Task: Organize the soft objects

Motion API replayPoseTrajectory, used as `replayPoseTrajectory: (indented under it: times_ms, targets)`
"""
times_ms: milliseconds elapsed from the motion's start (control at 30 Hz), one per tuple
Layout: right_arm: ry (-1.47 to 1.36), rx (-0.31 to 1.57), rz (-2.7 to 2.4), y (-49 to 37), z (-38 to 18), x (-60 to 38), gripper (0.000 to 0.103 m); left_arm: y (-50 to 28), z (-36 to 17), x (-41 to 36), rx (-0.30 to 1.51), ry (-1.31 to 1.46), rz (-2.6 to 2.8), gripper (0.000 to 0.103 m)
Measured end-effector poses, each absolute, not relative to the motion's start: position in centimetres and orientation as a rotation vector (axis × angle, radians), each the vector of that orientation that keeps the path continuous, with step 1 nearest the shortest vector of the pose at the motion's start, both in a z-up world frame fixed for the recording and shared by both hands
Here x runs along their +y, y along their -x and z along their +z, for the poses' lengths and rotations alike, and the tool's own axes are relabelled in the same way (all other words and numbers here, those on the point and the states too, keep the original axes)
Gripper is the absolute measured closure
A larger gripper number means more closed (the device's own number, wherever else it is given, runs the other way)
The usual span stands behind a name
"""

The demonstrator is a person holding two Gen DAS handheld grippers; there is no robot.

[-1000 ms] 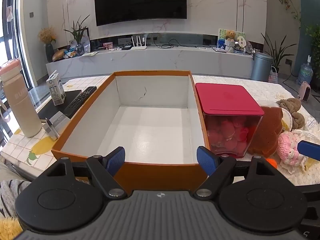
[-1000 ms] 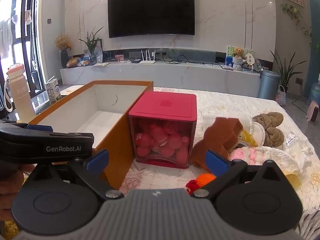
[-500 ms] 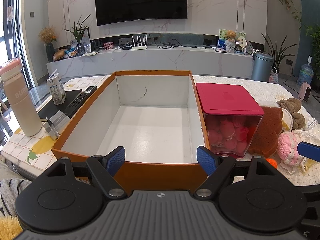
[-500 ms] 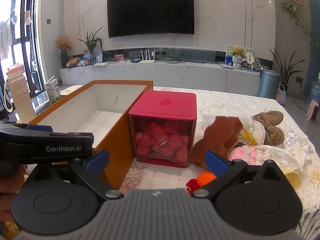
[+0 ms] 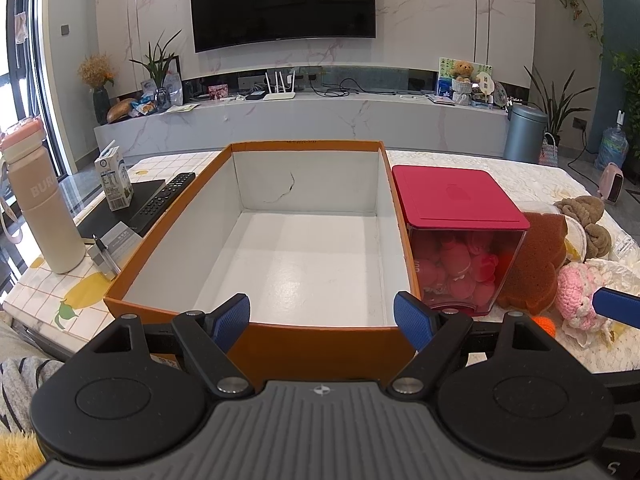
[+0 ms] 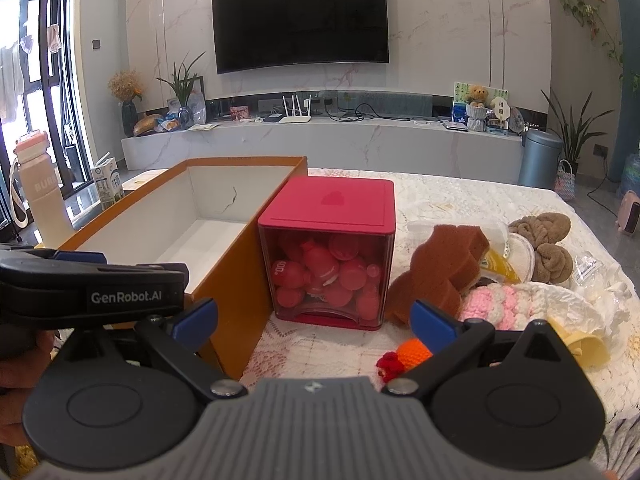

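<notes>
Soft toys lie heaped beside the red box; both tongs, left tongs and right tongs, gape wide and empty, so a careless grab may snag several together.

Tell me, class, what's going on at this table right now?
A person holds two tongs, one in each hand, both open and empty. The left tongs hover at the near edge of the orange box, whose white inside holds nothing. The right tongs face the red-lidded container and the soft things beside it: a brown sponge, a pink knitted piece, brown towel knots and a small orange-and-red crochet item. Nothing has been packed yet.
</notes>
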State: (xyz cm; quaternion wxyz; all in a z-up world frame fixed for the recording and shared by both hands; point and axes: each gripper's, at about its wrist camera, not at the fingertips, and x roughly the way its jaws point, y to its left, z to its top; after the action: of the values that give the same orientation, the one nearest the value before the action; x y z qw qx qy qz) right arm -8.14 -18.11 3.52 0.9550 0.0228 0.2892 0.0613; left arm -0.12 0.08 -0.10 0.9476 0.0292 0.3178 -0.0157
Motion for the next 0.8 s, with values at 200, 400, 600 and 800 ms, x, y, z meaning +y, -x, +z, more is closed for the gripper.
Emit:
replayPoseTrajectory:
  times_ms: [200, 400, 600, 800]
  targets:
    - [-0.046, 0.589, 0.123, 8.11, 3.47, -18.13, 0.003, 0.14, -0.11, 0.02, 0.646, -0.061, -0.030, 0.006]
    - [-0.053, 0.601, 0.123, 8.00, 3.28, -18.13, 0.003, 0.14, -0.21, -0.11, 0.642, -0.070, -0.027, 0.006]
    - [-0.054, 0.601, 0.124, 7.98, 3.26, -18.21, 0.003, 0.17, -0.27, -0.21, 0.638, -0.067, -0.026, 0.007]
    - [-0.058, 0.598, 0.123, 8.07, 3.33, -18.27, 0.003, 0.12, -0.16, -0.16, 0.640, -0.053, -0.050, 0.010]
